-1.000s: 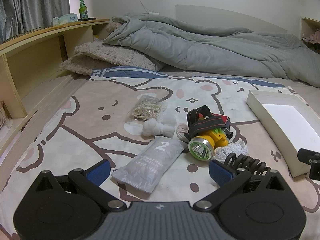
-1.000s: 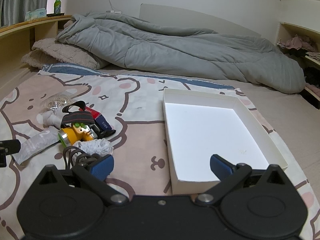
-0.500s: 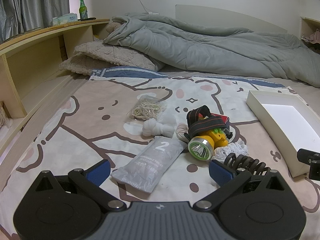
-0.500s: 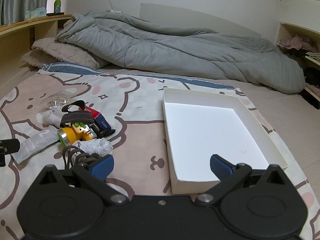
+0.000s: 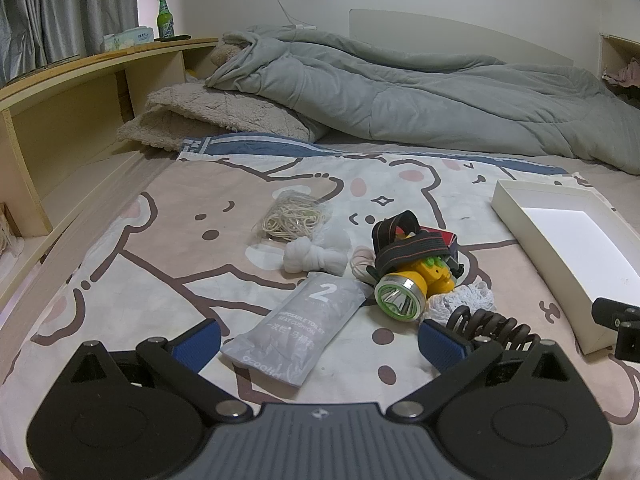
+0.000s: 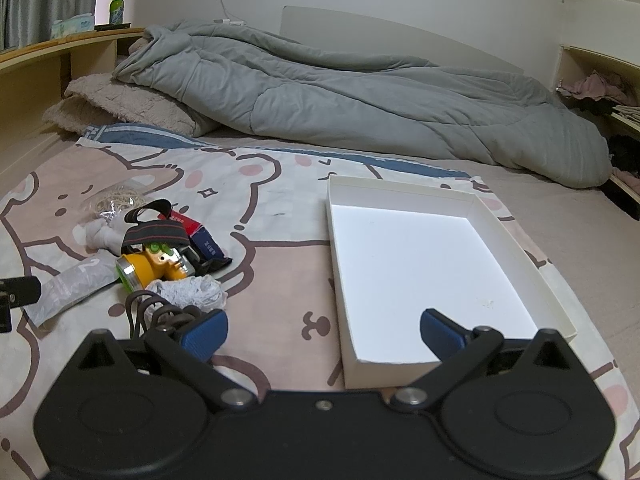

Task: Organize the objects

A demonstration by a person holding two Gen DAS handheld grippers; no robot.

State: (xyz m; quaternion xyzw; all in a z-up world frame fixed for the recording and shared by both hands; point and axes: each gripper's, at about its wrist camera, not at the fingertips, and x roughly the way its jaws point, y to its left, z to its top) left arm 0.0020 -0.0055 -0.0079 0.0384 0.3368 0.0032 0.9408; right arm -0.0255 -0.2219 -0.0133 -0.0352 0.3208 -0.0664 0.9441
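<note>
The left claw (image 5: 320,346) hovers spread over the bed, a grey packet (image 5: 297,328) lying between its blue pads (image 5: 198,344). Just ahead and right of it sit a yellow headlamp (image 5: 412,280) and a dark coiled cord (image 5: 486,326); rubber bands (image 5: 292,218) lie farther ahead. The right claw (image 6: 323,332) is also spread, holding nothing, its right pad over the near end of an empty white box (image 6: 420,264). Only the right view shows the box's whole floor.

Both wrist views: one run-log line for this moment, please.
left hand-held gripper open | right hand-held gripper open | white box empty | headlamp unsorted
</note>
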